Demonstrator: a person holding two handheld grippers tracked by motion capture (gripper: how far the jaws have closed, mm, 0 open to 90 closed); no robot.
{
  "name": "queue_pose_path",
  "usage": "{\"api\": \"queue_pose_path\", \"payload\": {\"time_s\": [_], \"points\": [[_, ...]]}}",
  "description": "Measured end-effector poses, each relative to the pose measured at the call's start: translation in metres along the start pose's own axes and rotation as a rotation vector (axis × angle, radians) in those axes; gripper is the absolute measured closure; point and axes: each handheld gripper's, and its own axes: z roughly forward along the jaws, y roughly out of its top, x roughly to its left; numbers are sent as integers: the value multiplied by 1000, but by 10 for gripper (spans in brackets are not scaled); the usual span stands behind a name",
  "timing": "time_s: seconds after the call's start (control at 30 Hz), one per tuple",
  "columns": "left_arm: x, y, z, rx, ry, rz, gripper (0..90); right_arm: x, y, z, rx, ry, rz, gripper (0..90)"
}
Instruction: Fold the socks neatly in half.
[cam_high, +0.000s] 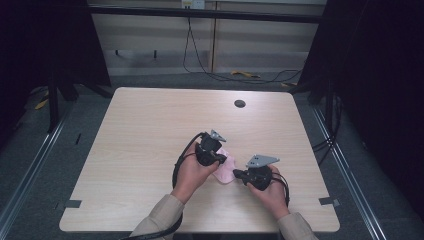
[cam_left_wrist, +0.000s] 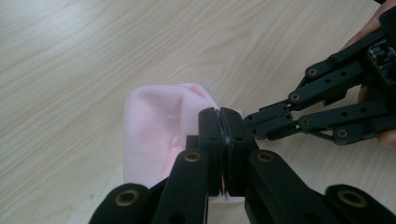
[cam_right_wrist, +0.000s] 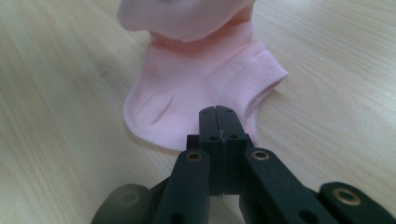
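The left gripper (cam_left_wrist: 219, 140) is seen in the left gripper view with its jaws pressed flat together on a thin edge of the small pale pink knitted sock (cam_left_wrist: 159, 130); a sliver of pink cloth is visible between the pads near their base. The right gripper (cam_right_wrist: 219, 140) is likewise clenched in its own view, the jaws meeting at the near edge of the sock (cam_right_wrist: 196, 98), though whether cloth is actually caught between them cannot be told. In that view the ribbed cuff is shown at the right and part of the sock is lifted and folded over at the top, cut off by the frame. In the left gripper view the right gripper (cam_left_wrist: 261, 122) is seen reaching in from the right, its tips just beside the left one's.

From the high view, both grippers (cam_high: 220, 159) (cam_high: 239, 175) are held by hands over the front half of the light wooden worktop (cam_high: 150, 130), slightly right of centre, with the sock (cam_high: 226, 171) between them, largely hidden. A dark round hole (cam_high: 240, 103) is set near the worktop's far edge. Black cables (cam_high: 200, 60) are trailed across the floor beyond.
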Motion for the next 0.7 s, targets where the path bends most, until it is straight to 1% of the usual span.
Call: {"api": "queue_pose_path", "payload": {"time_s": [0.1, 0.17, 0.2, 0.27, 0.33, 0.37, 0.47, 0.63, 0.7], "points": [[-2, 0, 3, 3, -4, -2, 886, 0, 0, 0, 1, 0, -3, 900], [-3, 1, 4, 4, -6, 6, 886, 0, 0, 0, 1, 1, -3, 900], [-4, 1, 5, 12, -7, 13, 886, 0, 0, 0, 3, -1, -7, 900], [-5, 2, 8, 12, -9, 15, 886, 0, 0, 0, 2, 0, -8, 900], [-6, 2, 10, 18, -13, 16, 886, 0, 0, 0, 2, 1, -8, 900], [-6, 1, 11, 11, -15, 11, 886, 0, 0, 0, 2, 1, -8, 900], [-7, 1, 15, 25, -19, 15, 886, 0, 0, 0, 4, 0, -9, 900], [-10, 1, 20, 27, -24, 13, 886, 0, 0, 0, 3, 2, -13, 900], [-11, 1, 21, 36, -28, 19, 886, 0, 0, 0, 3, 2, -13, 900]]}}
